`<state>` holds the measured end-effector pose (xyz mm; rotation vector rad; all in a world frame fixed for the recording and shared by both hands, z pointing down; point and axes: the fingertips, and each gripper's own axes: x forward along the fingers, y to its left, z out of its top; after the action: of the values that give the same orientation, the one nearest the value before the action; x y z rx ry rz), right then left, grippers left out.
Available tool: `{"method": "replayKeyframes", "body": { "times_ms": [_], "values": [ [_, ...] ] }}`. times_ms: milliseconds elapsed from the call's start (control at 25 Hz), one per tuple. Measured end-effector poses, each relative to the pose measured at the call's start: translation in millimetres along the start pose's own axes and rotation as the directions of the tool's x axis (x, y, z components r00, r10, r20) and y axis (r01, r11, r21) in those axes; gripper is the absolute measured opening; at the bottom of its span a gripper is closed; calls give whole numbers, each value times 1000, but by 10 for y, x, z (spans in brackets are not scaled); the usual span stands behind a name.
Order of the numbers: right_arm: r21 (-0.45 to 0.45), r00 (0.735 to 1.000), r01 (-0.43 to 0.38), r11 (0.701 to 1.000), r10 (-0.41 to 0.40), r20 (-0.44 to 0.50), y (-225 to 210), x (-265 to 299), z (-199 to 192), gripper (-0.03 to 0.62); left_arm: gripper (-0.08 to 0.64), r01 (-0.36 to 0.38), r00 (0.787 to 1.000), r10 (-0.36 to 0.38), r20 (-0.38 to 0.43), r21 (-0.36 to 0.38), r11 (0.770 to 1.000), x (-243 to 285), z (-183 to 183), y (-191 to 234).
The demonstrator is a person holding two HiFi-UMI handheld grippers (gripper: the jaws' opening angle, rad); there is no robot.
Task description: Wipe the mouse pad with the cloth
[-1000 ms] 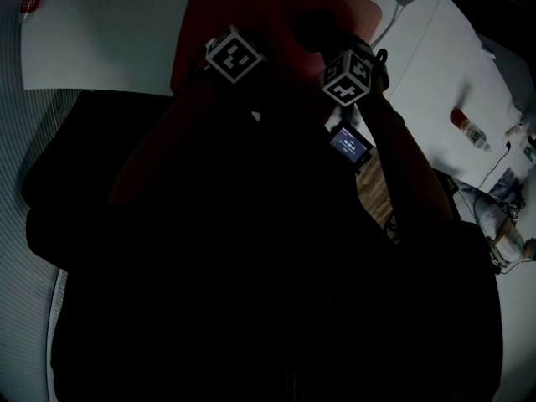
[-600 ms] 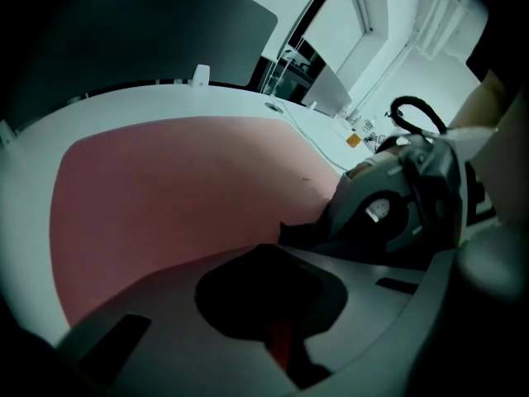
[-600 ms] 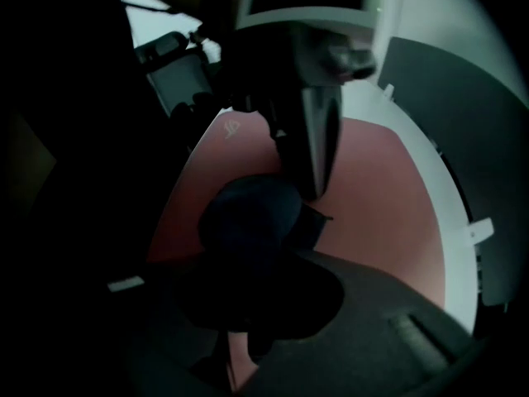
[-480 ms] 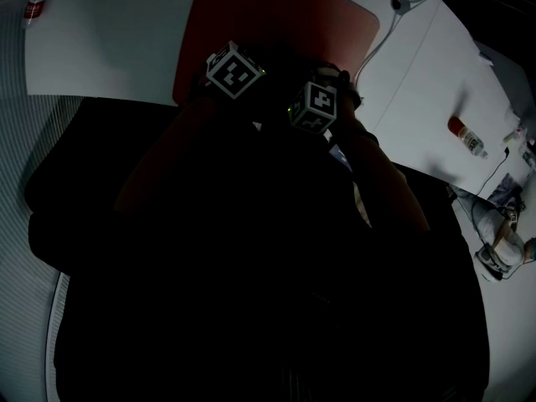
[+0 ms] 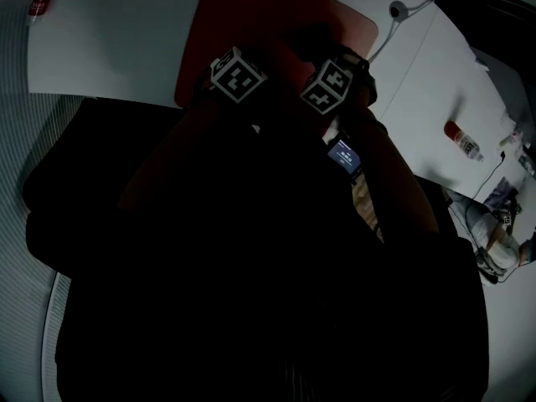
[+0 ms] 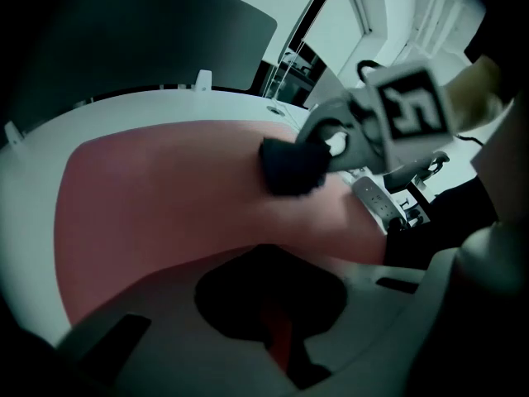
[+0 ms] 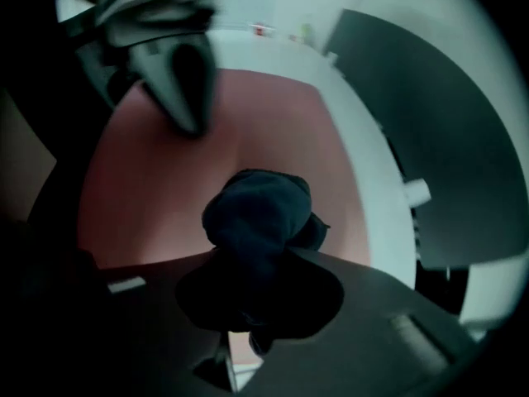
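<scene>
The likeliest trouble, as I judge it, is the red mouse pad point(image 5: 251, 23) sliding or rucking on the white surface point(image 5: 109, 40) if the wad drags harder than the pad's near edge is pinned. The bunched dark cloth point(image 7: 258, 217) could also work loose from a shallow grip.

The right gripper point(image 7: 252, 288) is clamped on that cloth, which bulges out beyond its tips and rests on the pad toward its right side. The left gripper point(image 6: 277, 321) sits at the pad's near edge with its jaws drawn almost together. Only a thin red sliver shows between them, and I see nothing held.
</scene>
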<state>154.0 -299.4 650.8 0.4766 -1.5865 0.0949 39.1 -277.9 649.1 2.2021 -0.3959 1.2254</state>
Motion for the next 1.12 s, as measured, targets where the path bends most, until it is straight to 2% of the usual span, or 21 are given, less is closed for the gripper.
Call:
{"method": "replayKeyframes", "body": {
  "times_ms": [80,160,240,320,400,480,600,720,800,960,1040,1120],
  "values": [
    [-126,999,-37,991,40,15,480,-91,232,54,8,0,1000,0,-1,3,1000,1,-3,10],
    [-246,995,-86,965,94,22,876,-176,343,54,8,6,1000,-6,-1,1,1000,13,5,-1],
    [-278,986,-142,950,160,40,1004,-206,351,60,8,10,1000,-10,-1,-4,1000,13,3,-8],
    [-229,981,-164,960,183,64,842,-155,285,69,8,3,1000,-3,-3,-4,1000,9,-16,10],
    [-146,993,-97,985,106,58,383,-40,74,69,8,-5,1000,5,3,-2,1000,11,-3,20],
    [-4,999,-25,1000,25,24,-192,5,-196,69,8,-10,1000,10,10,-6,1000,3,24,16],
    [127,1000,13,992,-11,-22,-642,70,-544,67,8,-15,1000,15,0,-20,1000,-1,2,-8],
    [221,999,32,975,-32,-3,-708,52,-623,55,8,-24,1000,24,-9,-14,1000,13,6,-11],
    [241,999,-14,970,5,39,-491,-4,-470,54,8,-40,999,40,-2,-14,999,5,12,-1],
    [99,979,-157,983,142,147,477,-163,-43,54,8,-69,998,70,5,-29,997,-17,-6,-1],
    [37,951,-248,968,236,202,965,-268,53,57,8,-81,997,81,7,-32,996,-15,9,2],
    [-2,898,-387,922,377,229,1357,-385,53,64,8,-98,995,98,3,-15,995,-14,20,8]
  ]
}}
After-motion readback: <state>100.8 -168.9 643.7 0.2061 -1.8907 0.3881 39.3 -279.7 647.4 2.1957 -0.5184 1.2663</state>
